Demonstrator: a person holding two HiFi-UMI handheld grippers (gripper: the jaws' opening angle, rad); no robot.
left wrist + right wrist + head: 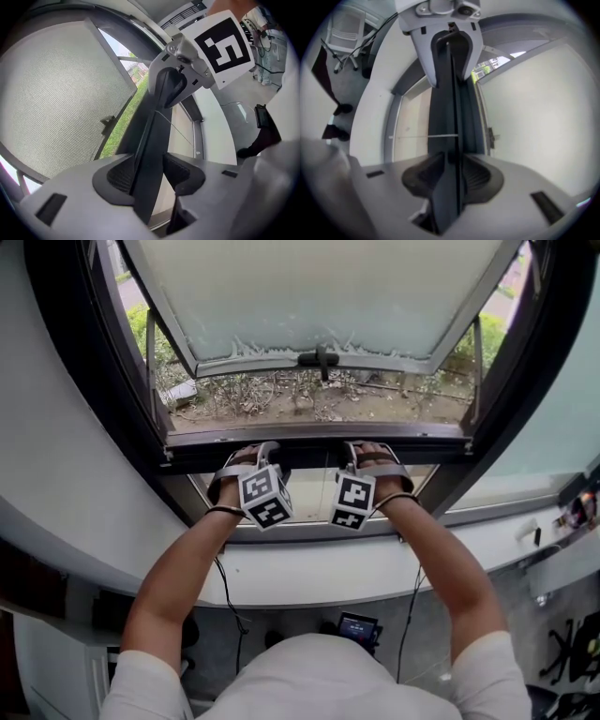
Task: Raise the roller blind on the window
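The blind's dark bottom rail [314, 454] runs across the window frame, with pale fabric [314, 491] below it. Both grippers sit side by side on this rail. My left gripper [267, 452] has the rail [150, 140] between its jaws; a gap shows between the rail and the right pad [180, 171], so it is open. In the right gripper view, my right gripper [452, 174] straddles the same rail [450, 122], with its pads close beside the rail and not clearly pressing. In the head view the right gripper [361, 452] is just right of the left one.
Above the rail, a frosted pane [319, 296] with a dark handle [321, 359] is tilted outward over shrubs and soil. A white curved sill [309, 568] lies below the arms. A thin cord [426, 136] crosses the pale fabric. Office chairs [344, 28] stand behind on the floor.
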